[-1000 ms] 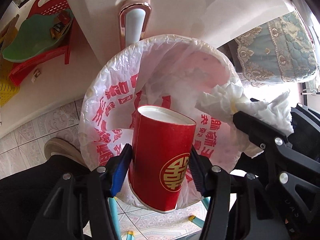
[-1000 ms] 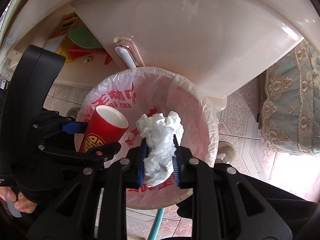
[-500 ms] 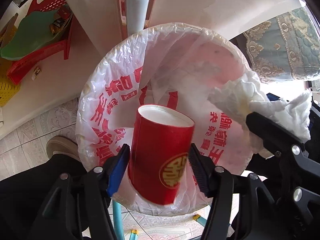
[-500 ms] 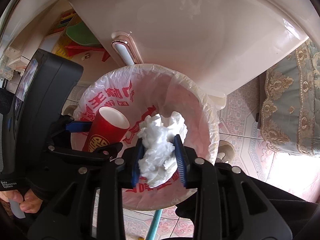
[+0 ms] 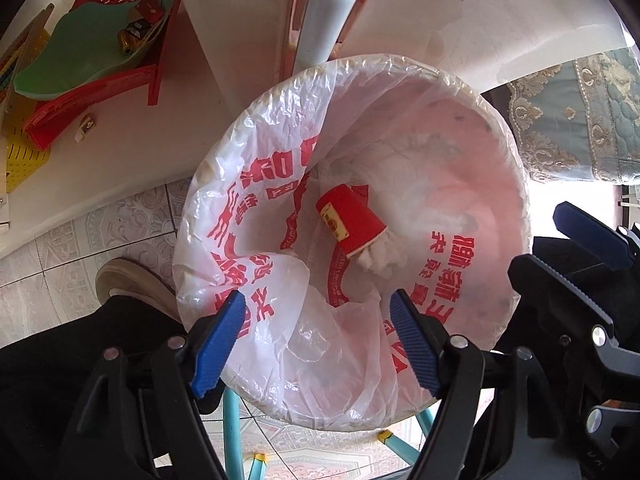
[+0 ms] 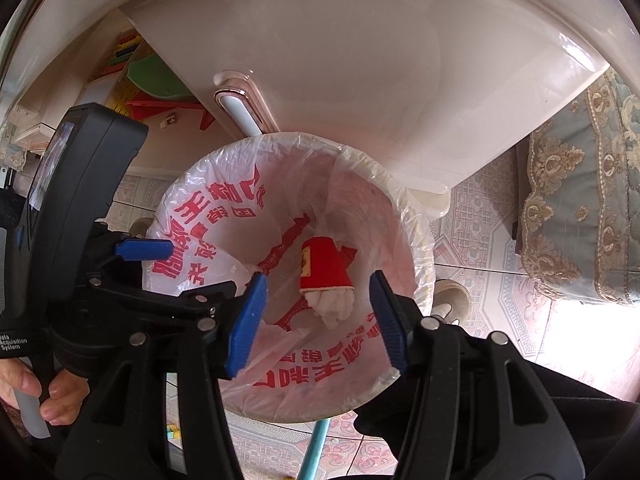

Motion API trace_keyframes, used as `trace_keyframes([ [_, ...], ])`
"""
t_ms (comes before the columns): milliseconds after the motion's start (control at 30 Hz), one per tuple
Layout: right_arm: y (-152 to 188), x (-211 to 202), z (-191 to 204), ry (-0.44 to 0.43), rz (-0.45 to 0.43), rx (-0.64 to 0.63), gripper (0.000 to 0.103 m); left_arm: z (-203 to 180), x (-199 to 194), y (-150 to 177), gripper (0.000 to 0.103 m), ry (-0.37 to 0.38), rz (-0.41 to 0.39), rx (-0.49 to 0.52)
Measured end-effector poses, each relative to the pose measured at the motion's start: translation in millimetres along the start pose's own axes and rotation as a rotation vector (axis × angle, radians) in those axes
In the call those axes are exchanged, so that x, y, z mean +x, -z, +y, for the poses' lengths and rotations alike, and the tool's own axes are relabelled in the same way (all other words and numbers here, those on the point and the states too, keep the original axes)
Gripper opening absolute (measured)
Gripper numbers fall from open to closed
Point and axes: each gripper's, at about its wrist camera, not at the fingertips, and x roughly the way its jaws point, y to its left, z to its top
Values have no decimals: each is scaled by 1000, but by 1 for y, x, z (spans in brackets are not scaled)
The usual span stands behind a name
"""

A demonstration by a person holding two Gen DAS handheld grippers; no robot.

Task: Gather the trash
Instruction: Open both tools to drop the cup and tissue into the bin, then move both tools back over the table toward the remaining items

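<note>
Looking down through the left wrist camera, we see the left tongs (image 5: 316, 340) spread and still widening, nothing between their blue pads (image 5: 218, 338), hanging over the six o'clock rim of the bin (image 5: 516, 184). The bin is lined with a white plastic bag (image 5: 256, 184) printed in red characters. At the bottom, near the centre, the red paper cup (image 5: 352, 220) lies on its side, mouth turned toward four o'clock, and the crumpled white tissue (image 5: 382, 258) sits touching that mouth. At three o'clock we catch the right tongs (image 5: 572, 256) from the side. A shoe (image 5: 128, 284) rests on the patterned floor tiles (image 5: 80, 240) at nine o'clock, and red plastic baskets (image 5: 96, 92) lie at ten o'clock. Through the right wrist camera, the right tongs (image 6: 318, 314) are also parted and opening, with nothing pinched; the cup (image 6: 322, 266) and tissue (image 6: 334, 306) appear far below between the pads, resting in the bin (image 6: 420, 264). The left tongs (image 6: 192, 268) show at nine o'clock, and a person's hand (image 6: 36, 392) grips the handle at eight o'clock. A pale cabinet (image 6: 360, 60) fills twelve o'clock, and a blue embroidered cloth (image 6: 580, 208) hangs at three o'clock.
</note>
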Motion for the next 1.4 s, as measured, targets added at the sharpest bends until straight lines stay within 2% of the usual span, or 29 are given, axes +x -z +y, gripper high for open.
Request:
trace_keyframes([
  [367,-1,-9,1,-8,-22,1,59,5,-13,2,73,-16,-35,5],
  [500,5,-42,5,-40,-103,-14,61,-2,-29,12,73,-59,-77,38],
  [600,15,-83,10,-112,-180,-27,70,-5,-58,31,73,-84,-121,77],
  [700,16,-130,9,-212,-238,-15,82,-2,-106,54,73,-64,-169,102],
  [733,14,-147,8,-221,-265,-14,86,1,-126,60,73,-48,-191,102],
  [833,-2,-203,11,-215,-351,-36,88,15,-196,70,81,-41,-282,83],
  [967,-28,-281,23,-186,-508,-74,93,33,-295,68,90,-113,-419,52],
  [1033,-42,-315,30,-187,-567,-88,95,40,-340,63,91,-168,-468,42],
  [1167,-73,-365,38,-233,-615,-93,97,47,-414,52,91,-225,-508,45],
  [1233,-89,-382,44,-208,-634,-94,97,49,-444,45,91,-240,-527,35],
  [1333,-108,-394,55,-179,-637,-103,97,55,-479,35,93,-254,-554,29],
  [1400,-120,-392,62,-195,-613,-99,97,60,-489,26,94,-276,-557,16],
])
